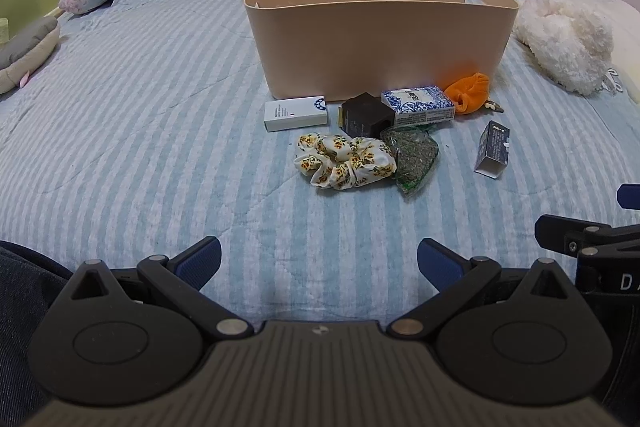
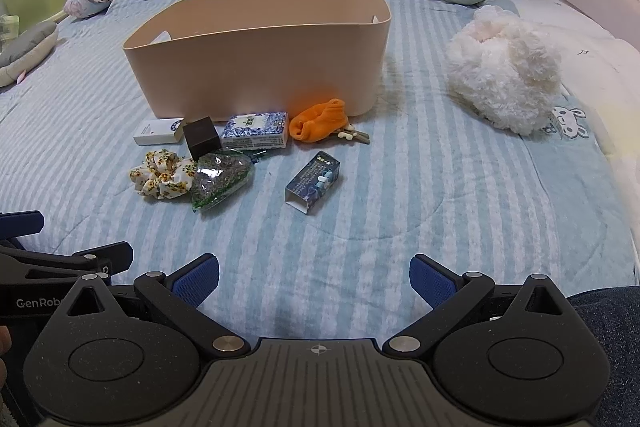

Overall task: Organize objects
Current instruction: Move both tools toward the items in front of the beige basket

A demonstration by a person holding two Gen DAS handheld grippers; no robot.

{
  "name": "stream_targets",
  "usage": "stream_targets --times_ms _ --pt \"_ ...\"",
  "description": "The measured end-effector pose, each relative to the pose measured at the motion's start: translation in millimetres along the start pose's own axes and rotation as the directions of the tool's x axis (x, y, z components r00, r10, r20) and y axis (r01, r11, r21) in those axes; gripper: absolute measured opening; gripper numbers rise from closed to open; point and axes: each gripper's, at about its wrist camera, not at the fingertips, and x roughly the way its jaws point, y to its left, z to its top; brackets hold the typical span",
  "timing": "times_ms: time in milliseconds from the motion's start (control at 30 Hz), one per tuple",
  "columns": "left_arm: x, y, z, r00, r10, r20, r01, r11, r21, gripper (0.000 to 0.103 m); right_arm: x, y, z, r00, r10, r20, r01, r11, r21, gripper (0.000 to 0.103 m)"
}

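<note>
i hold the left gripper and the right gripper low over the striped bedcover, both with fingers spread wide and holding nothing. the small things lie in front of the beige bin: white box, black cube, floral scrunchie, herb bag, dark blue box a little apart on the right

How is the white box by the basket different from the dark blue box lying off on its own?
The white box is plain, pale and closed, while the dark blue box is dark and printed, its near end open. The white box lies close to the beige basket, next to a black cube; the dark blue box lies apart, nearer the cameras. Both are small cartons lying on the striped bedspread.
</note>
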Motion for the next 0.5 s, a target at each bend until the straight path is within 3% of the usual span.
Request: stream_targets --times_ms 500 --pt "11 3 9 1.000 -0.015 -0.001 0.015 1.000 -0.005 0.103 11 0 5 1.000 0.009 -0.015 -0.009 1.000 0.000 0.103"
